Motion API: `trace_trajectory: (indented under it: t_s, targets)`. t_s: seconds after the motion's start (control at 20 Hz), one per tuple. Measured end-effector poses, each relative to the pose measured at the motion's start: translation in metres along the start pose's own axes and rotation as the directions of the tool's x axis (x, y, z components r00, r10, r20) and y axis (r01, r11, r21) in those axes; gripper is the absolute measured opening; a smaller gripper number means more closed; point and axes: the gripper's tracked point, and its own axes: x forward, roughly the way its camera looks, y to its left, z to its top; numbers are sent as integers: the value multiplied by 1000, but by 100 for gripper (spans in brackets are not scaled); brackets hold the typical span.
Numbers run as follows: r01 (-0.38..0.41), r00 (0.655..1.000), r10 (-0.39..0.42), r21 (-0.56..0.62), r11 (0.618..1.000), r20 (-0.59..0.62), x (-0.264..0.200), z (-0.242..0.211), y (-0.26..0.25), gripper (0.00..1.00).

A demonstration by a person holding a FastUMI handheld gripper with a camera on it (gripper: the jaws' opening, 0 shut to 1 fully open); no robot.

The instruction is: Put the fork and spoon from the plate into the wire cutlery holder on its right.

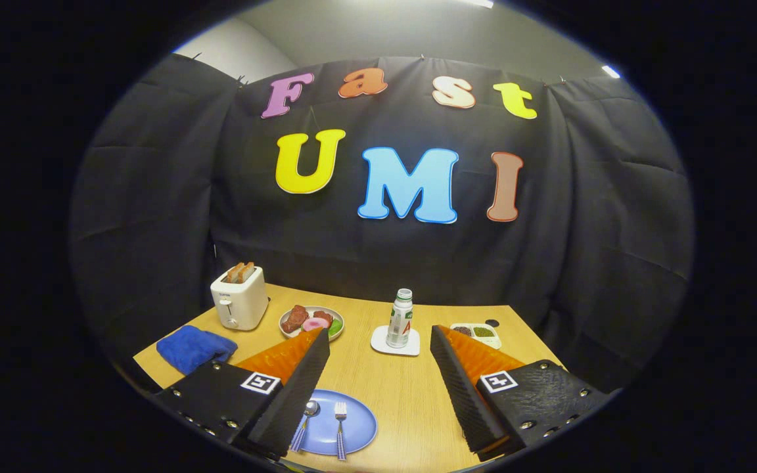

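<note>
A blue plate (352, 427) lies on the wooden table close below me, by the left finger. On it rest a spoon (306, 417) and a fork (340, 420), side by side, both with striped handles pointing toward me; the spoon is partly hidden by the left finger. My gripper (378, 341) hangs above the table, open wide, with nothing between its fingers. The wire cutlery holder cannot be made out; the right finger (464, 387) covers the table to the right of the plate.
Beyond the fingers stand a small bottle (400, 318) on a white coaster (395, 343), a plate of food (311, 321), a white toaster (239, 297) with bread, a folded blue cloth (194, 347) and a white tray of food (480, 334). Black cloth walls the booth.
</note>
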Motion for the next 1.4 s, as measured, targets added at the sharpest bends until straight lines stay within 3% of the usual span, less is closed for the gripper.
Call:
trace_trajectory:
  t_s: [0.25, 0.5, 1.1, 1.4]
  targets:
    - [-62, 978, 53, -39, 997, -204, 23, -55, 9, 95]
    - [-135, 902, 84, -91, 987, -424, 31, -116, 16, 95]
    - [-233, 787, 113, -123, 965, -606, 36, -191, 42, 95]
    - [-276, 656, 133, -72, 958, -743, 32, -237, 52, 95]
